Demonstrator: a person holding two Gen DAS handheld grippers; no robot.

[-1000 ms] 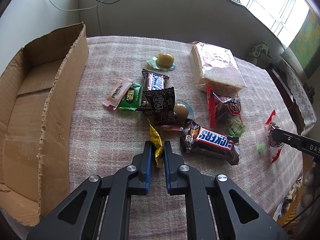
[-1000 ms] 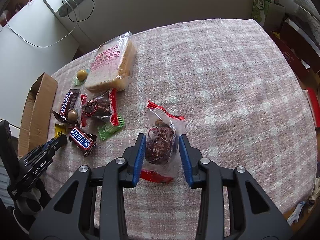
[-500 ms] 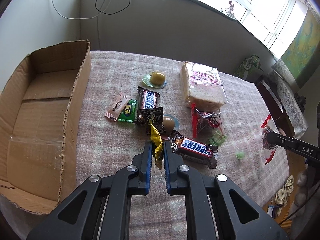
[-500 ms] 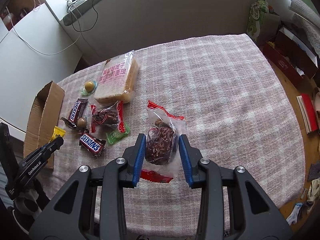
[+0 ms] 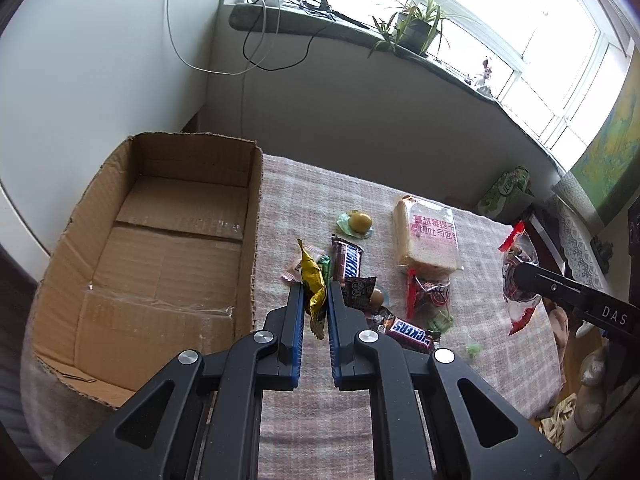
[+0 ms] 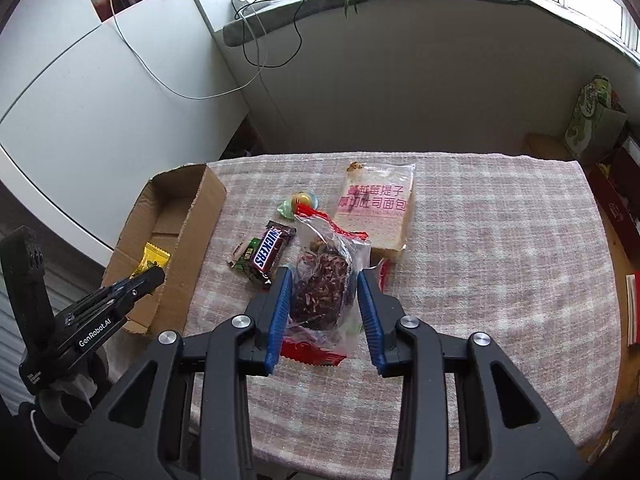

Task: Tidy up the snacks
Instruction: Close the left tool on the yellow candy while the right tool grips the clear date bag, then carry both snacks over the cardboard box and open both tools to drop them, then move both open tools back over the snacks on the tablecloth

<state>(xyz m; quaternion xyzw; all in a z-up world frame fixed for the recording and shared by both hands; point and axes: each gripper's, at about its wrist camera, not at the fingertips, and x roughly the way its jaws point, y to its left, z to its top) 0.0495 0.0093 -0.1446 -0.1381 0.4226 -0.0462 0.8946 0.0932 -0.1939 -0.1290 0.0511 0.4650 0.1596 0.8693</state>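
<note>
Pink-and-white checked cloth (image 6: 480, 240) covers the table below a window sill. Left gripper (image 5: 313, 300) is clamped on a crumpled yellow foil candy wrapper (image 5: 312, 280), pinched at mid-length so both ends hang free. Right gripper (image 6: 322, 292) is closed on a clear plastic bag of dark red dried fruit with red sealed edges (image 6: 320, 280), squeezed across its bulk for a firm hold.

An open brown cardboard box (image 5: 160, 248), the likely destination, sits to the left of both grippers. Ahead of the left jaws lie two brown Snickers bars (image 5: 347, 266) and a clear-wrapped bread slice with pink print (image 5: 430, 240).

Compared with one second ago, both snacks have been lifted clear of the cloth, and the box interior now shows more fully.
</note>
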